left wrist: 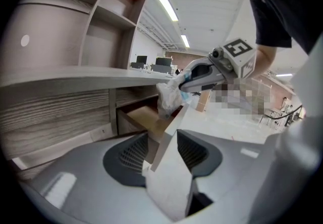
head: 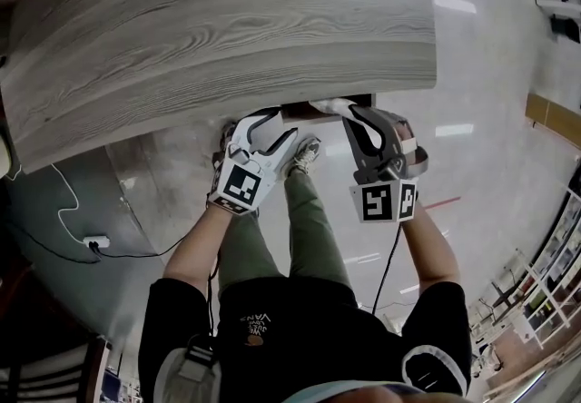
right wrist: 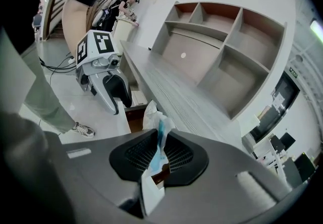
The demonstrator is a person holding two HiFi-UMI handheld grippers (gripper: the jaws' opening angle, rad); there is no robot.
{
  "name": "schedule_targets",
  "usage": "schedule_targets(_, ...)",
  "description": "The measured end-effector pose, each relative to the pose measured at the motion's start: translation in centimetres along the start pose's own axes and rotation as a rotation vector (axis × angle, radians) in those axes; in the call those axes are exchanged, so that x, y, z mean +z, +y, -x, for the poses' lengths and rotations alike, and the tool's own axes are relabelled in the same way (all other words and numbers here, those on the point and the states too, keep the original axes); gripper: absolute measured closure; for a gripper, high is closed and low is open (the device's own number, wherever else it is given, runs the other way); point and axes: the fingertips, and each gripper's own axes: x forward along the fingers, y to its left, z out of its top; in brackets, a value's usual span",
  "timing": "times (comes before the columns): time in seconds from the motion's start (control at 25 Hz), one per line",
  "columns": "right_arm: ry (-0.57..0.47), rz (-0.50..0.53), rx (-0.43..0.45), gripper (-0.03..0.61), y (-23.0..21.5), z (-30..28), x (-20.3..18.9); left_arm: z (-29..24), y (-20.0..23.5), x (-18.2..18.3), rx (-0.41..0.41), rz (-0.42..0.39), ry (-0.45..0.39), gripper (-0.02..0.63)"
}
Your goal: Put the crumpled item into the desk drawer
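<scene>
Table (head: 227,20): grey wood-grain top, above and ahead of both hand-held grippers.
Drawer (left wrist: 144,117): stands open under the table edge, wooden inside showing.
Arms: both forearms reach forward and down, side by side, toward the drawer.
Drawer front (left wrist: 169,177): pale panel seen edge-on, pinched between the jaws of the left hand-held gripper (left wrist: 164,142).
Right hand-held gripper (right wrist: 160,142): jaws closed on the crumpled item (right wrist: 153,114).
Crumpled item: white with a blue streak, sticking out past the jaw tips just above the drawer opening, not yet inside.
Progress: drawer open, item in grasp. Lowering, release and probably closing remain.
</scene>
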Motion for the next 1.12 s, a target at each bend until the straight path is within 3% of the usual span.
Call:
schedule_targets(0.16, -0.012, 0.03, 0.006, 0.538, 0.1, -0.7, 0.0, -0.1, 0.1, 1.2, -0.003, -0.015, -0.057, 0.414)
schedule_targets(0.6, -0.016, 0.079, -0.012, 0.537, 0.2, -1.3, -0.1, 0.2, 0.4, 1.5, 0.022, -0.014, -0.07, 0.414)
schedule_targets(1.12, -0.036, -0.079, 0.053, 0.48, 1.4, -1.1, -0.5, 0.2, 0.3, 1.5, 0.038, 0.01, -0.103, 0.414)
